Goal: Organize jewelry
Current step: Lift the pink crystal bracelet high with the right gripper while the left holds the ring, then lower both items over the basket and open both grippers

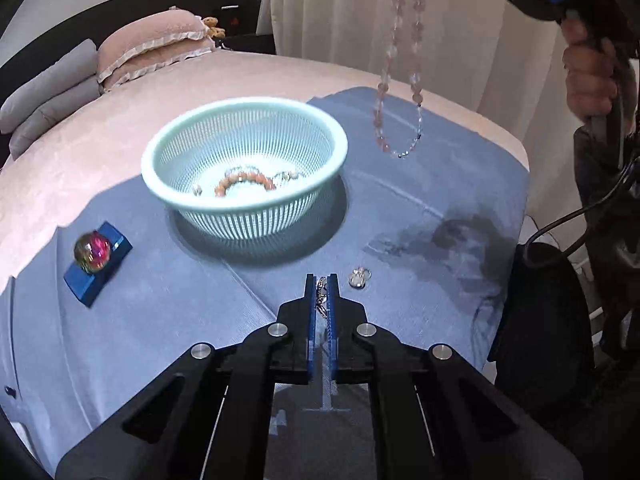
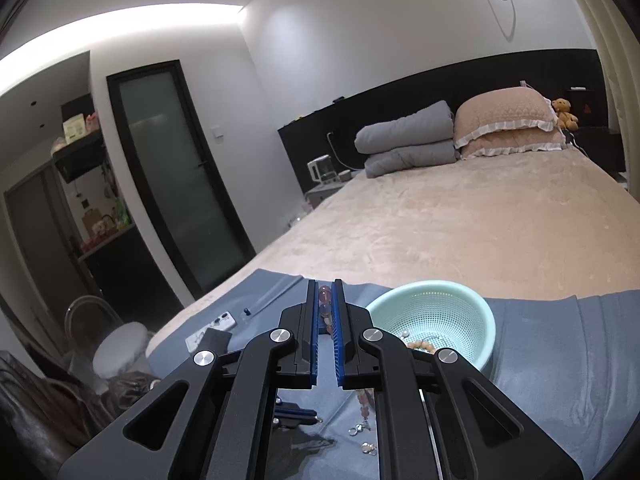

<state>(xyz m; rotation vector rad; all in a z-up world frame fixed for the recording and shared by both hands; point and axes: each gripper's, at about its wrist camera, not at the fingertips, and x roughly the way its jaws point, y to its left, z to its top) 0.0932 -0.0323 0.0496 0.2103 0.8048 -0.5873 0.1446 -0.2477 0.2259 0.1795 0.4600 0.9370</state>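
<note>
In the left wrist view my left gripper (image 1: pixel 321 286) is shut on a small silver chain piece (image 1: pixel 321 294) just above the blue cloth (image 1: pixel 400 216). Right beside its tips a small clear-and-silver trinket (image 1: pixel 360 277) lies on the cloth. Behind stands a mint green basket (image 1: pixel 244 124) holding an orange bead bracelet (image 1: pixel 244 182) and other pieces. A pink bead necklace (image 1: pixel 400 80) dangles at the basket's right, its top out of frame. In the right wrist view my right gripper (image 2: pixel 325 294) is shut on those pink beads (image 2: pixel 325 294), left of the basket (image 2: pixel 486 320).
An iridescent ball (image 1: pixel 93 251) rests on a blue block at the cloth's left. More small trinkets (image 2: pixel 362 438) lie on the cloth under the right gripper. A phone and power strip (image 2: pixel 212 326) sit near the bed's edge. Pillows (image 2: pixel 500 124) are at the head.
</note>
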